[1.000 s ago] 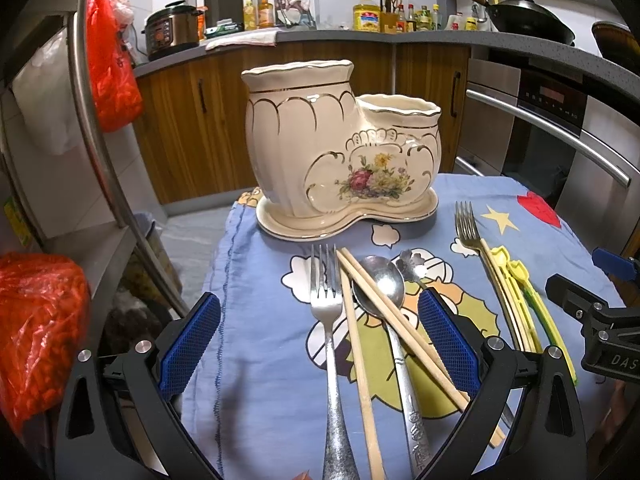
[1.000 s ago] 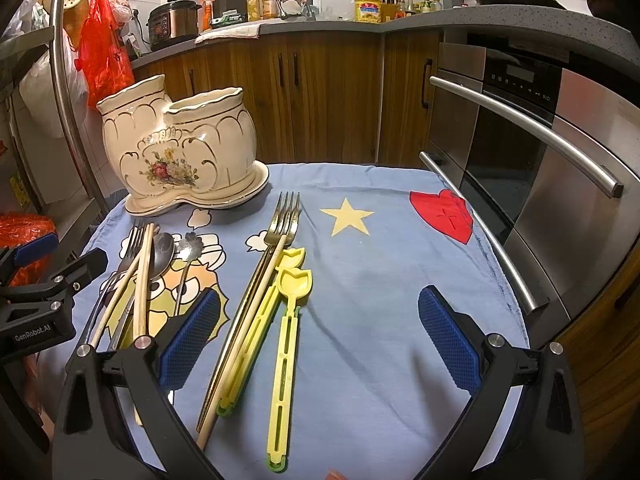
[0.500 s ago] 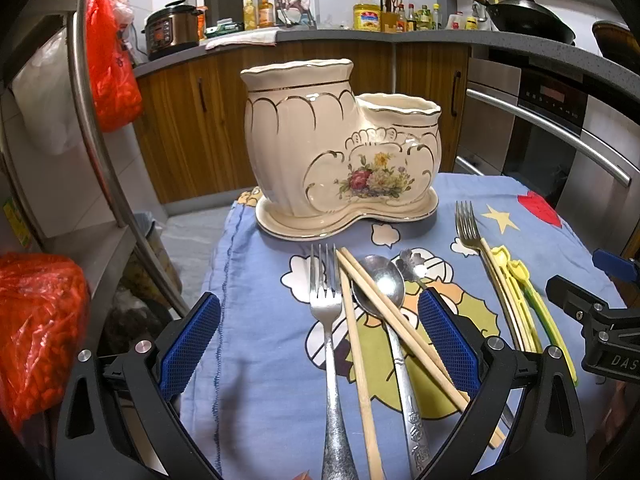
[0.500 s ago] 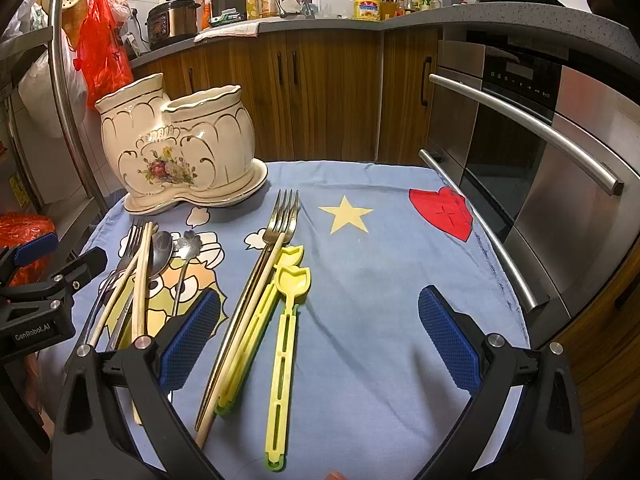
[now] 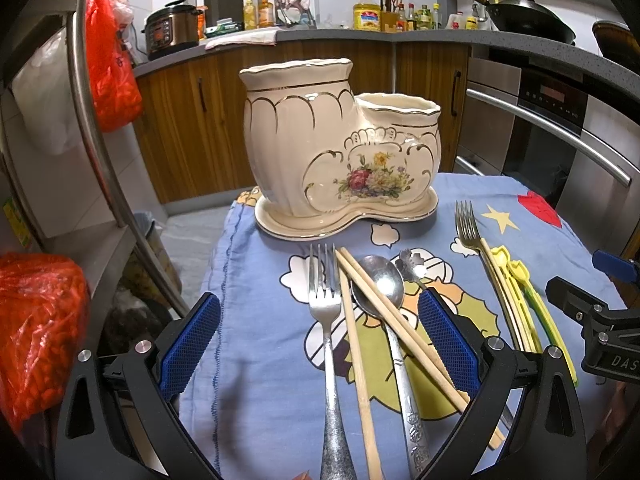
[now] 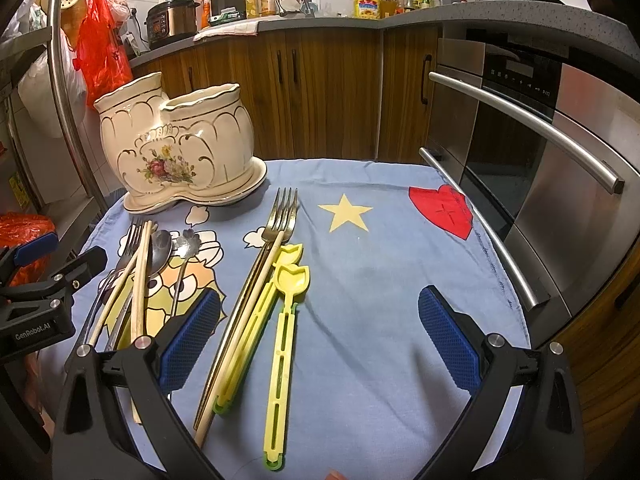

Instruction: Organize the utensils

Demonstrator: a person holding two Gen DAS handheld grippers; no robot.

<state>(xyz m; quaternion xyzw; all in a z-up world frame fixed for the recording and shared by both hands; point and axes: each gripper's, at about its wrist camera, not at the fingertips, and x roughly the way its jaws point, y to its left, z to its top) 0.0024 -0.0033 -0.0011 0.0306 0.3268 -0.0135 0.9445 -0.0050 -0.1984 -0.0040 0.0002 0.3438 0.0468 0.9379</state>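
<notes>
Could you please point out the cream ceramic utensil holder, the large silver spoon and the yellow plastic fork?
cream ceramic utensil holder [image 5: 320, 152], left wrist view, front wall.
large silver spoon [image 5: 378, 284], left wrist view, bowl.
yellow plastic fork [image 6: 285, 328], right wrist view, slotted handle.

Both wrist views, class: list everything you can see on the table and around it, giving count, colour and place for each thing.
ceramic holder: one, cream with gold trim and flowers, two compartments, far left of the table
tablecloth: one, blue with cartoon prints, covering the table
forks: two, silver; left fork in the left pile, right fork in the right pile
spoon: one, silver, left pile, under a chopstick
small flower-headed spoon: one, silver, beside the spoon
wooden chopsticks: at least two, tan, left pile
yellow plastic utensils: two, right pile
rice cooker: one, dark, on the counter
red bags: two, left side
wok: one, black, on the counter
oven: steel, right
left gripper: black, blue pads, open
right gripper: same, open
</notes>
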